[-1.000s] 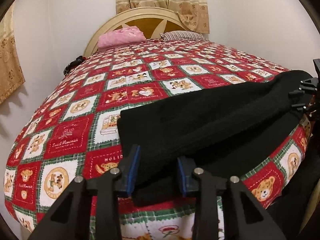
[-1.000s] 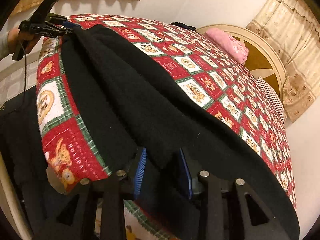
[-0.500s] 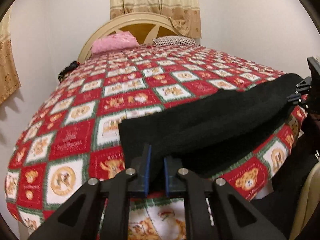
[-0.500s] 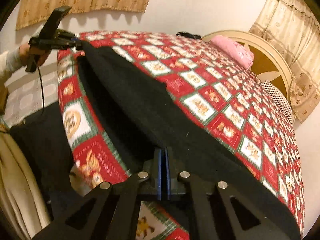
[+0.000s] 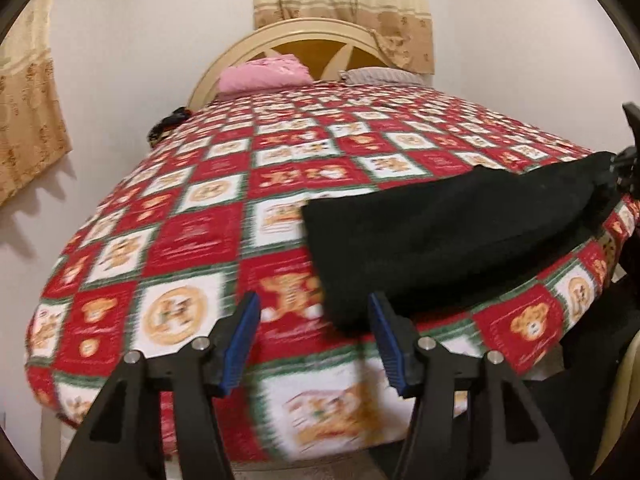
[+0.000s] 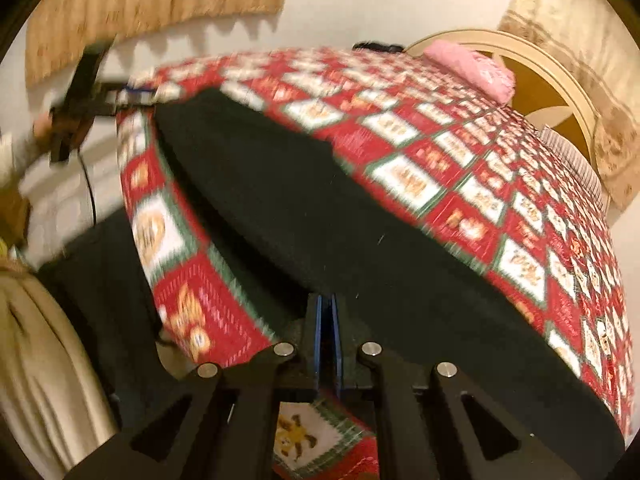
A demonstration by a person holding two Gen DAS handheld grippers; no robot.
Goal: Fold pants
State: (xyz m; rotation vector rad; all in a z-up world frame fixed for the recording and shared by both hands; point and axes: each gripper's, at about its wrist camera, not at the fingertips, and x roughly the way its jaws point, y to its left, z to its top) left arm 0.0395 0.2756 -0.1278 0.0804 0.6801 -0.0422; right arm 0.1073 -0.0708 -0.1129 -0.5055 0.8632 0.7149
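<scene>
Change: left gripper (image 5: 314, 334) has let go; half a second back its jaws pinched the near end of the pants, now they stand spread wide with the cloth edge lying just by the right-hand pad. Right gripper (image 6: 328, 330) keeps its hold as before.

Jaws, left: spread, holding nothing; blue pads (image 5: 240, 340) clear of the cloth.

Jaws, right: pressed together on a fold of the pants, black fabric running away from the tips.

Pants: black pants (image 5: 452, 236) lie in a long band along the foot edge of the bed (image 5: 180, 240), on the teddy-bear quilt, one end near the left gripper, the other at the right gripper on the far right of that view.

Step in hand: judged as a lengthwise fold just laid down; left end released, right end not yet.

Next move: probably calls for the right jaws to open and set their end flat, then a fresh grip for the crosswise fold. Edges want lining up first.

Farther off: pink pillow (image 5: 266, 74) and a striped one against the round headboard (image 5: 304, 32); curtains behind.

Hard to make out: both views are motion-blurred. How many layers the pants make, I cannot tell. Right gripper shows only as a sliver at the left view's edge. Hand and left gripper are smeared in the right view.
</scene>
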